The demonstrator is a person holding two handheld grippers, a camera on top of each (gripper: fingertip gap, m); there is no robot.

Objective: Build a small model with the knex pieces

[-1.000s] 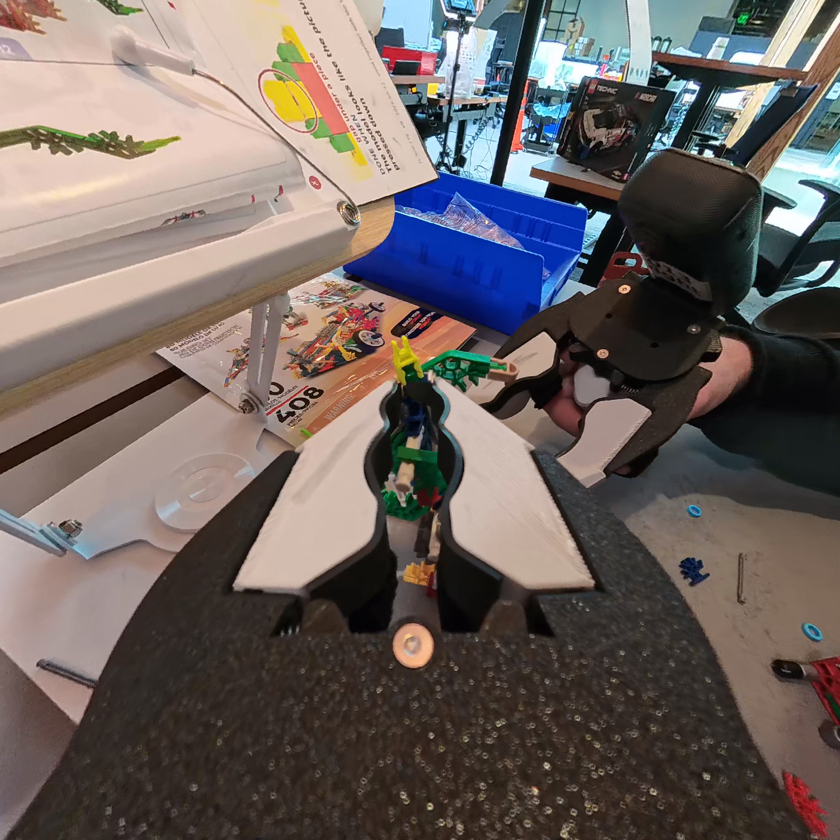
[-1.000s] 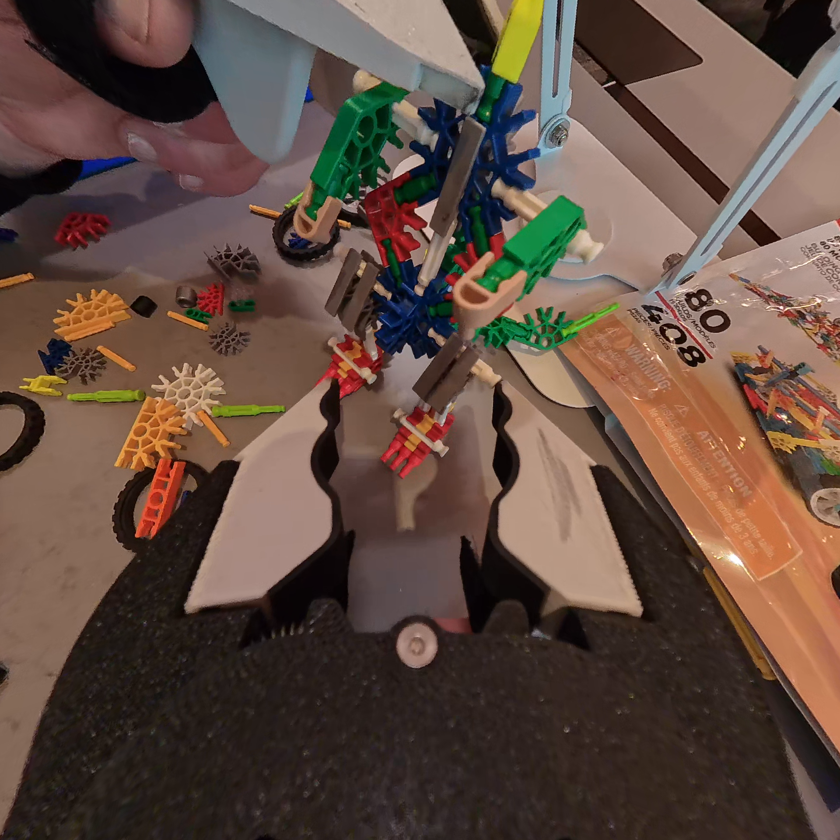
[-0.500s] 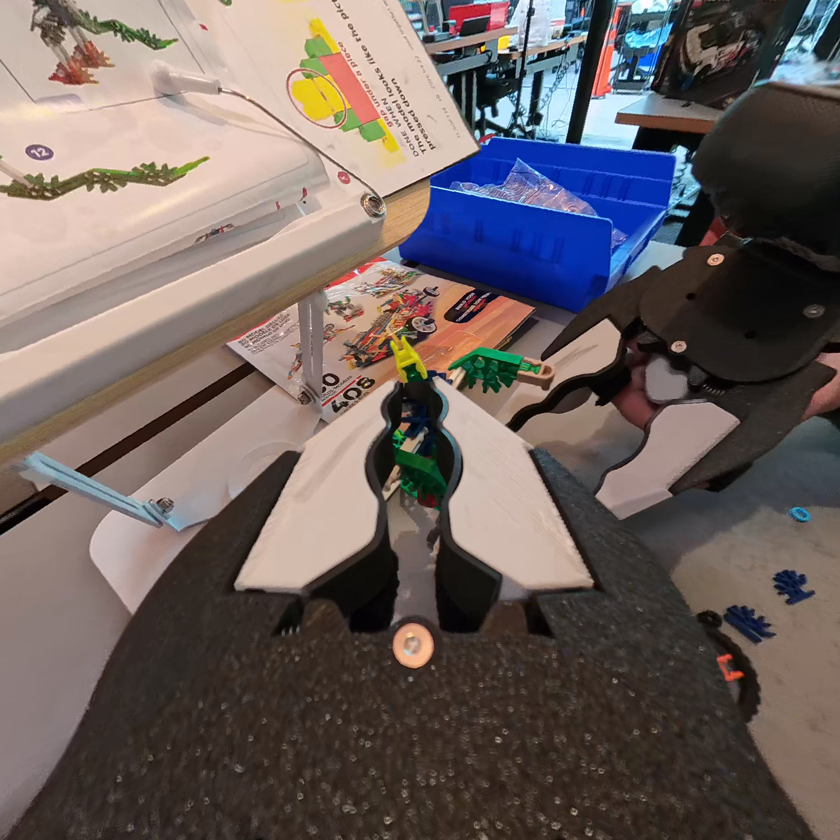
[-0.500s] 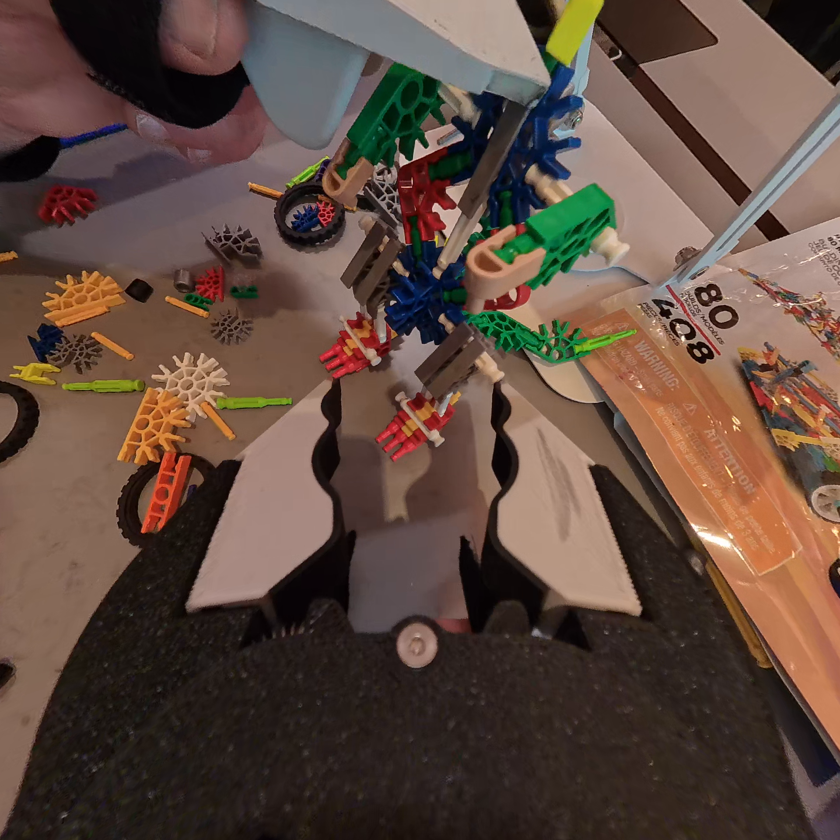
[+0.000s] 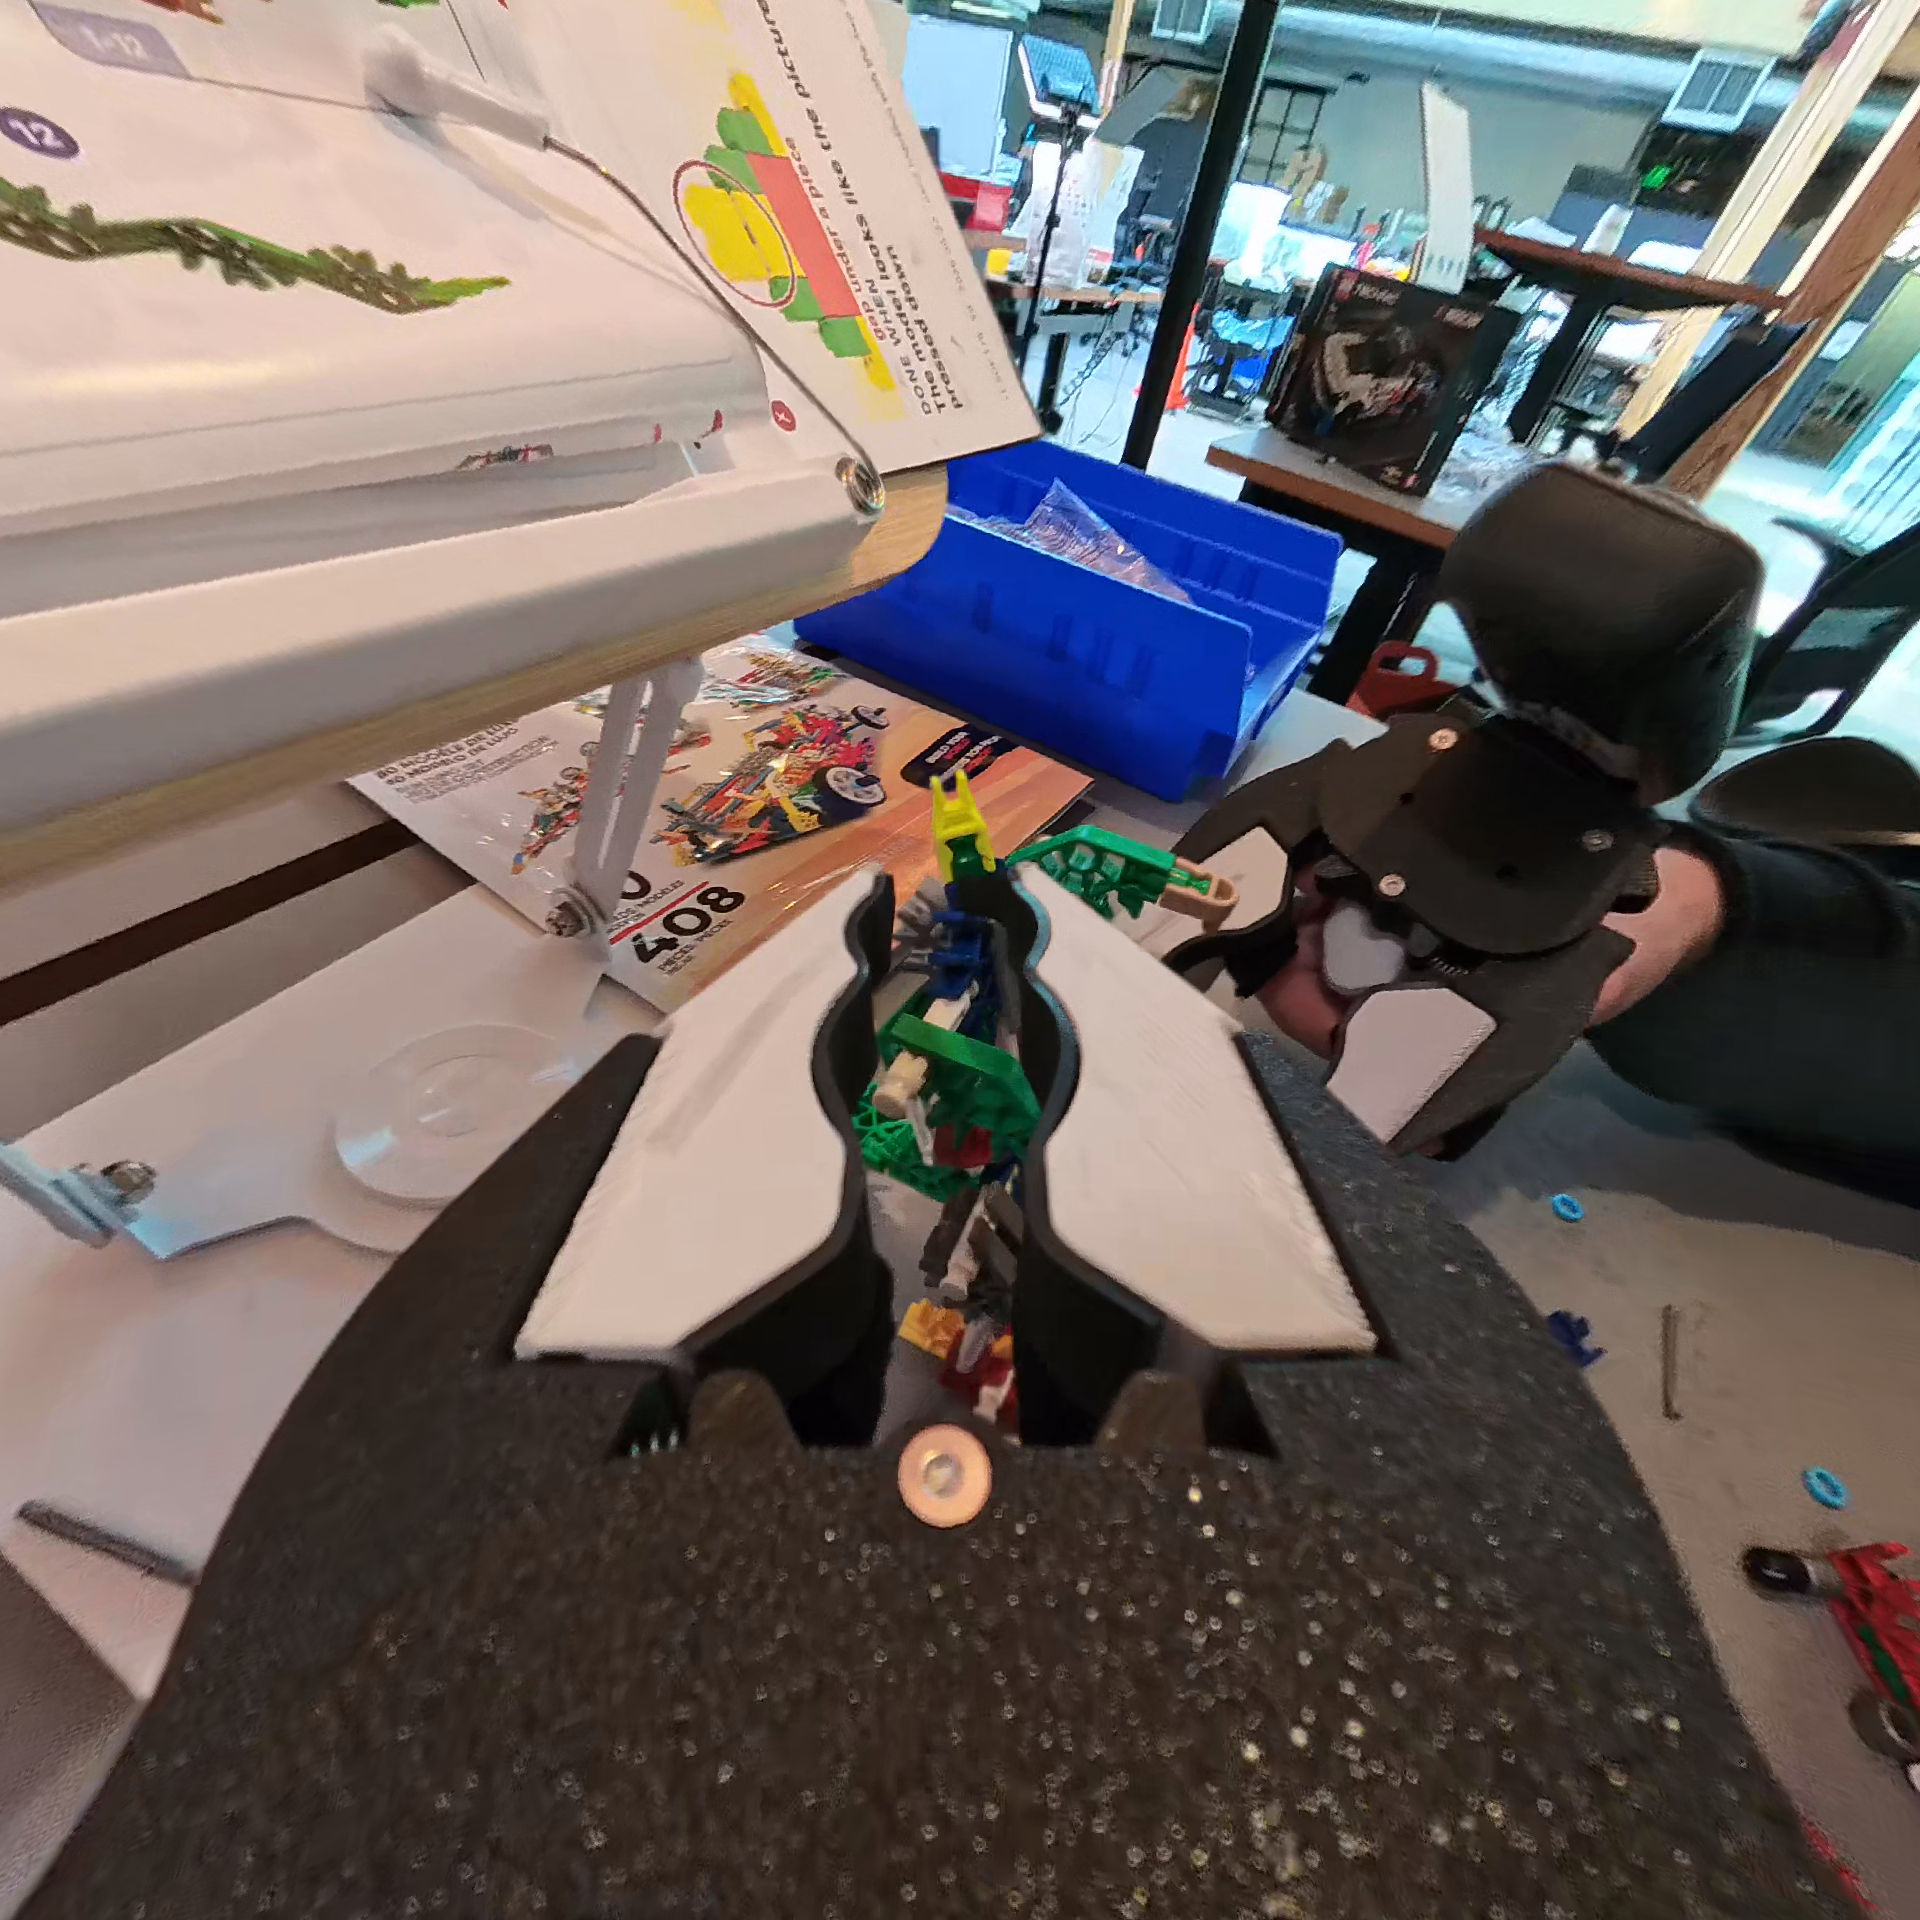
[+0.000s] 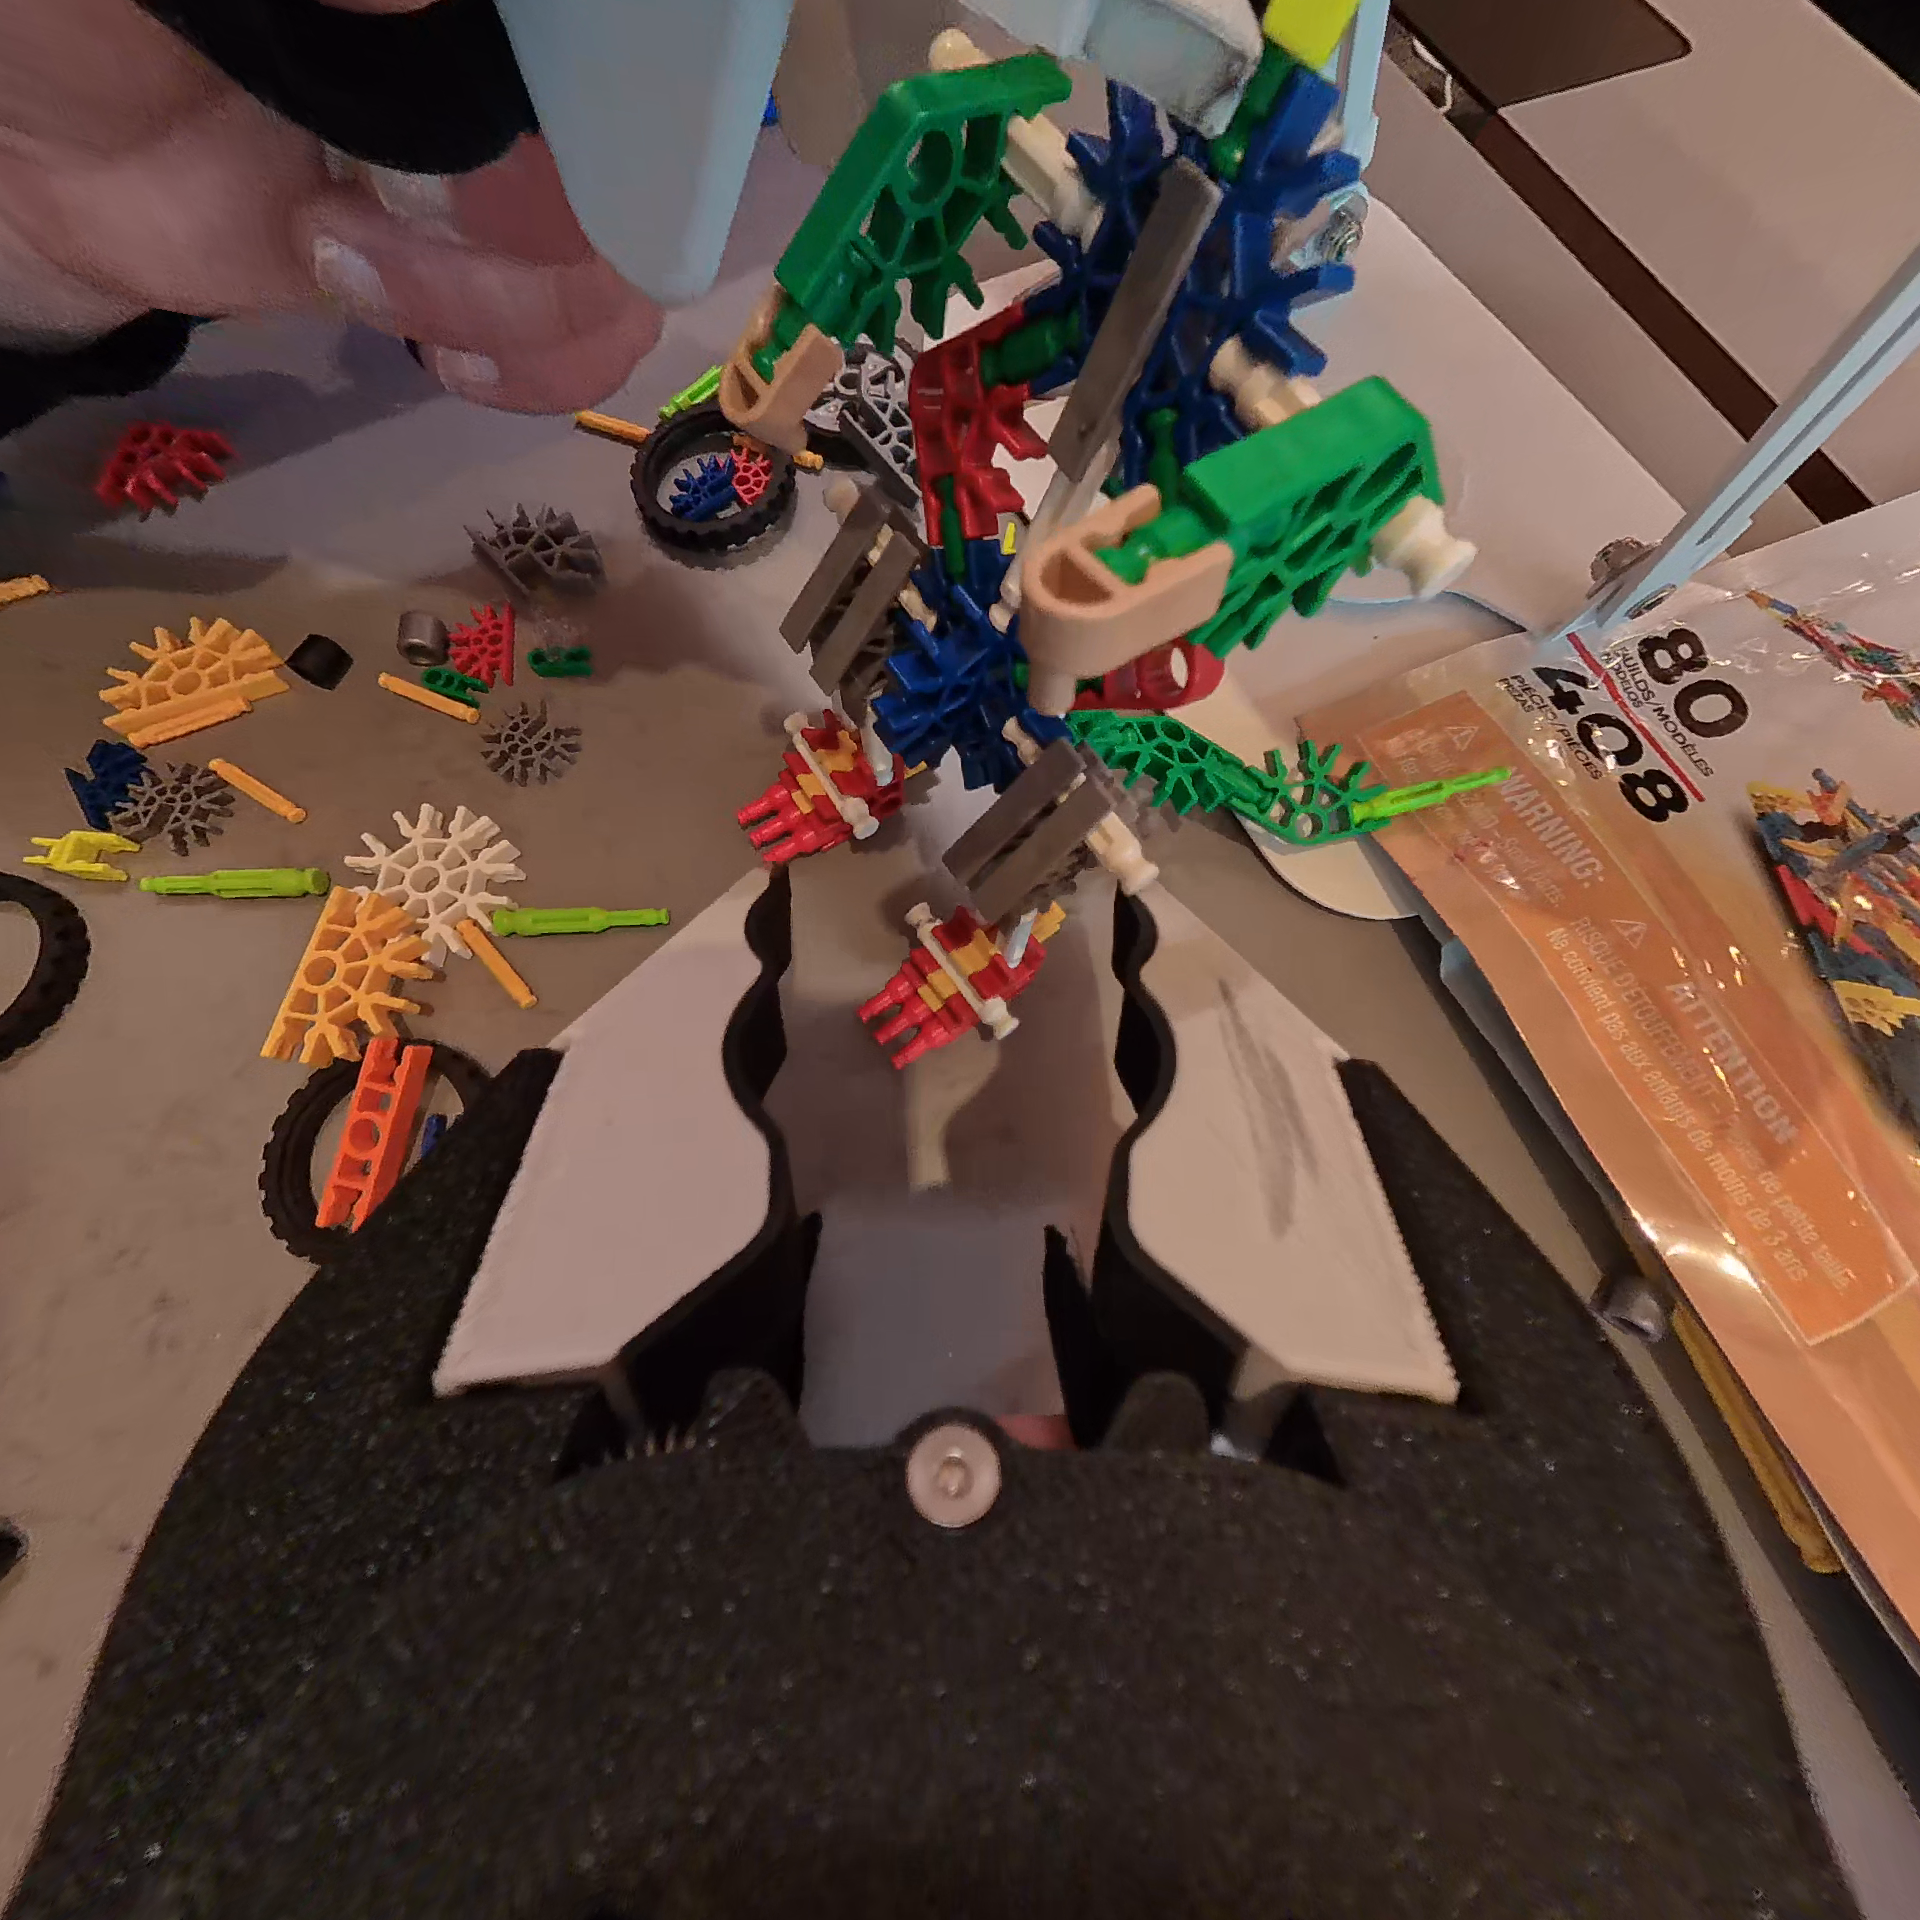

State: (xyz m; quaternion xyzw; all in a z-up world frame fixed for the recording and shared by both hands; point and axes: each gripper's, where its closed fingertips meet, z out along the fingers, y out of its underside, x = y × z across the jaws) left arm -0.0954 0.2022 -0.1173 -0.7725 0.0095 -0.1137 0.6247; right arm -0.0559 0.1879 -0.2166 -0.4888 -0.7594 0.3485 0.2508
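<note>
A many-coloured construction-toy model (image 6: 1039,582) of green, blue, red and grey pieces hangs in the air. My left gripper (image 5: 951,894) is shut on its upper part (image 5: 961,1081), with a yellow-green tip sticking out beyond the fingertips. In the right wrist view a left gripper finger (image 6: 644,156) shows at the top, with a hand (image 6: 312,260) beside it. My right gripper (image 6: 951,904) is open. The model's red and yellow foot (image 6: 951,987) hangs between its fingertips without being clamped. The right gripper (image 5: 1288,1039) also shows in the left wrist view, just right of the model.
Loose pieces lie on the grey table at left: yellow connectors (image 6: 343,966), a white snowflake piece (image 6: 436,873), green rods, and tyres (image 6: 717,488). An orange plastic bag (image 6: 1662,935) lies at right. A blue bin (image 5: 1070,623) and a tilted instruction board (image 5: 416,364) stand behind. Left tips to right tips: about 11 cm. My right gripper is the nearer one to the white snowflake piece (image 6: 436,873): about 9 cm, against 20 cm.
My left gripper swung the model a little and came back close to where it was. The foot stays between the right fingertips. Neither gripper has opened or shut.
</note>
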